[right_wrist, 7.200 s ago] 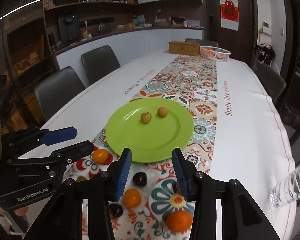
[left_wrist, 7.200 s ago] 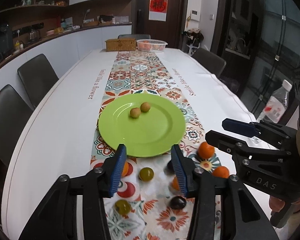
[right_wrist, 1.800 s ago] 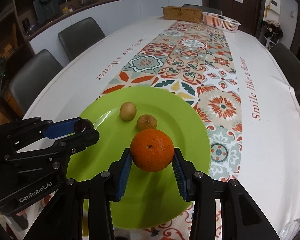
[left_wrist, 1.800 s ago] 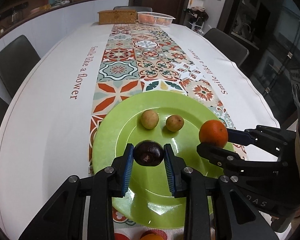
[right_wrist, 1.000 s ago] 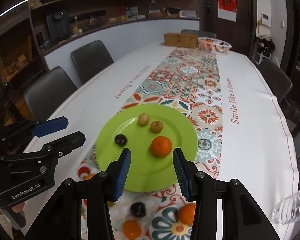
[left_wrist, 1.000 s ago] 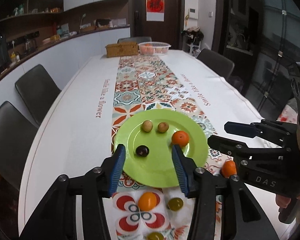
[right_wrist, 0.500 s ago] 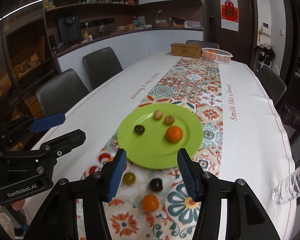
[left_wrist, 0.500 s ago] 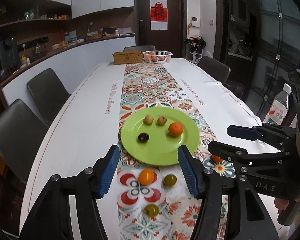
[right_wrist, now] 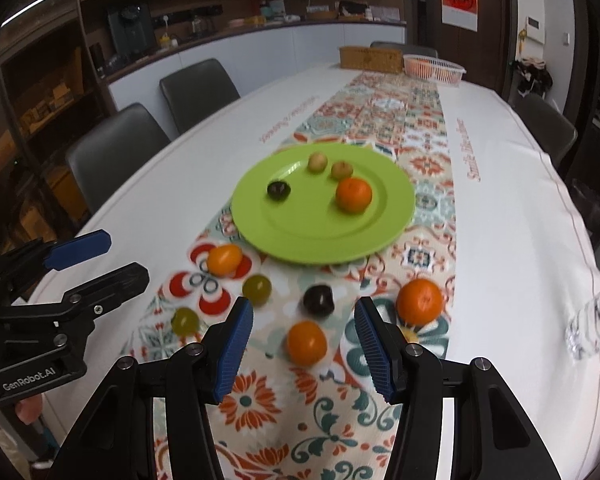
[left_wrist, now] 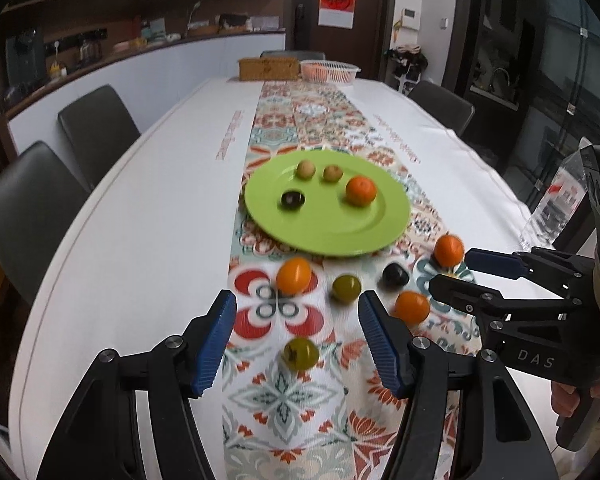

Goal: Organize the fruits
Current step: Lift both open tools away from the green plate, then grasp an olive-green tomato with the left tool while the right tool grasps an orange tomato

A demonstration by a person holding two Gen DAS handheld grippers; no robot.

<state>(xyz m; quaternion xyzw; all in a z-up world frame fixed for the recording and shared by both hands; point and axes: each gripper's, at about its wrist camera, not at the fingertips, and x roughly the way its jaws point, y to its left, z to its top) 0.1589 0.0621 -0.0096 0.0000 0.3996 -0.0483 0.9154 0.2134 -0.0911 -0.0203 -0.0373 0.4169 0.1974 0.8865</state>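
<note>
Both tongs stand apart and hold nothing. Left tongs hover over the patterned runner on the worktop, an olive-green fruit lying between their blue pads. Ahead of them lie an orange fruit and a second green fruit. Right tongs frame a small orange, with a dark plum just beyond and a larger orange outside the right pad. Farther ahead of both, the green plate carries two tan fruits, one dark fruit and one orange.
</note>
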